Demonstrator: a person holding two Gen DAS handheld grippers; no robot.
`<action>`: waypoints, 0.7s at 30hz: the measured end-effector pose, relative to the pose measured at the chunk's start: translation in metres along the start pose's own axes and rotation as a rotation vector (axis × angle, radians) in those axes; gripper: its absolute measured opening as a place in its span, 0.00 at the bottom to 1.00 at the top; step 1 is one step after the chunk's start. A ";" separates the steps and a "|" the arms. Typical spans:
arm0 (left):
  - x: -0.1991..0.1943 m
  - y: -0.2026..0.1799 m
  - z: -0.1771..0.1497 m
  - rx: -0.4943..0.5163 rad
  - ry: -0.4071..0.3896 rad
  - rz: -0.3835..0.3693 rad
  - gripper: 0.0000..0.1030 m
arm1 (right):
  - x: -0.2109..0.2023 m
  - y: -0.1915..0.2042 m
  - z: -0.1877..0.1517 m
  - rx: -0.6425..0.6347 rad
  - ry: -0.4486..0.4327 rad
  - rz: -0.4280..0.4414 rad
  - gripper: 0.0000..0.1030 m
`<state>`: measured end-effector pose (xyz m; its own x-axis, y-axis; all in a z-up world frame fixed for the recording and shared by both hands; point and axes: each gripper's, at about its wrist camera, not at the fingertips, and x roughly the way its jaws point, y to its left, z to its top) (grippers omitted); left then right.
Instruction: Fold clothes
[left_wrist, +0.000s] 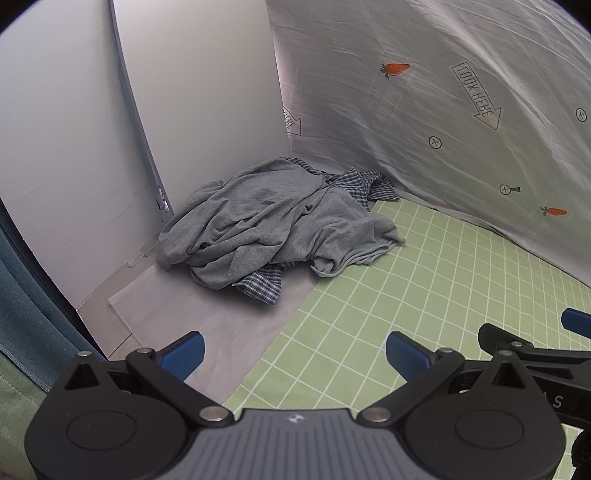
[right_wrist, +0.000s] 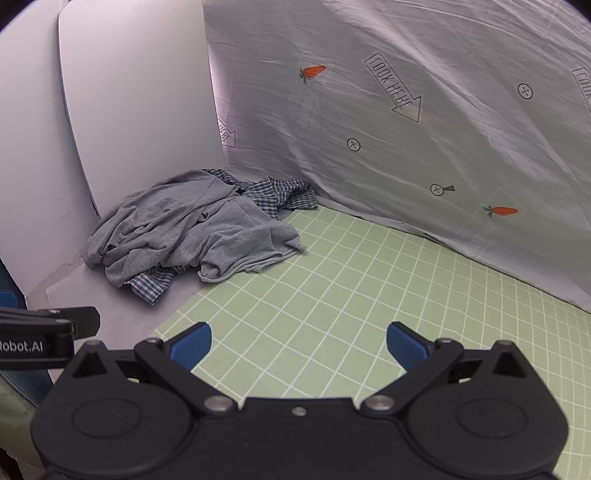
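Two garments, both unfolded, so the task looks not yet begun; everything is left to do. Going big to small: a pale printed sheet (left_wrist: 443, 110) w/ carrots and "LOOK HERE" arrows hangs as a backdrop on the right; white panels (left_wrist: 184, 92) stand at the left and meet it in a corner; a green grid mat (left_wrist: 406, 295) covers most of the tabletop, w/ a strip of white paper (left_wrist: 207, 314) along its left side. In that far corner lies the pile: a grey T-shirt (left_wrist: 266, 221) crumpled on top, a blue checked shirt (left_wrist: 264, 286) under it, peeking out at the near edge and again at the back; the heap sits mostly on the paper, its right hem spilling onto the mat.

Left gripper (left_wrist: 293, 350) hovers at the near edge, jaws wide apart, nothing between them; the pile is ahead and well apart, roughly centred to slightly left of its line. Right gripper (right_wrist: 297, 341) is just beside it, jaws likewise spread and empty; from there the pile lies ahead and off to the left, over bare mat.

Judgement: next comes pulling the grey T-shirt off the heap and spreading it flat on the mat; hem nearest the mat looks the easiest edge to catch.
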<state>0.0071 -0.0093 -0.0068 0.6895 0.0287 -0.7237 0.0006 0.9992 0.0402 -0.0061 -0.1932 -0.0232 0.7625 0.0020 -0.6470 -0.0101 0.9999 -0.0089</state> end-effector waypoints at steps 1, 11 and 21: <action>0.000 0.000 0.000 0.000 0.000 0.000 1.00 | 0.000 -0.001 0.000 -0.001 -0.001 0.000 0.99; 0.003 -0.003 0.002 0.000 0.009 0.001 1.00 | 0.001 -0.004 0.001 -0.001 0.004 -0.001 0.99; 0.005 0.001 0.005 -0.002 0.019 -0.003 1.00 | 0.001 0.002 0.003 0.001 0.007 -0.011 0.99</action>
<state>0.0140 -0.0080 -0.0073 0.6756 0.0267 -0.7368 0.0006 0.9993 0.0368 -0.0035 -0.1915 -0.0217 0.7583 -0.0095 -0.6519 -0.0009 0.9999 -0.0156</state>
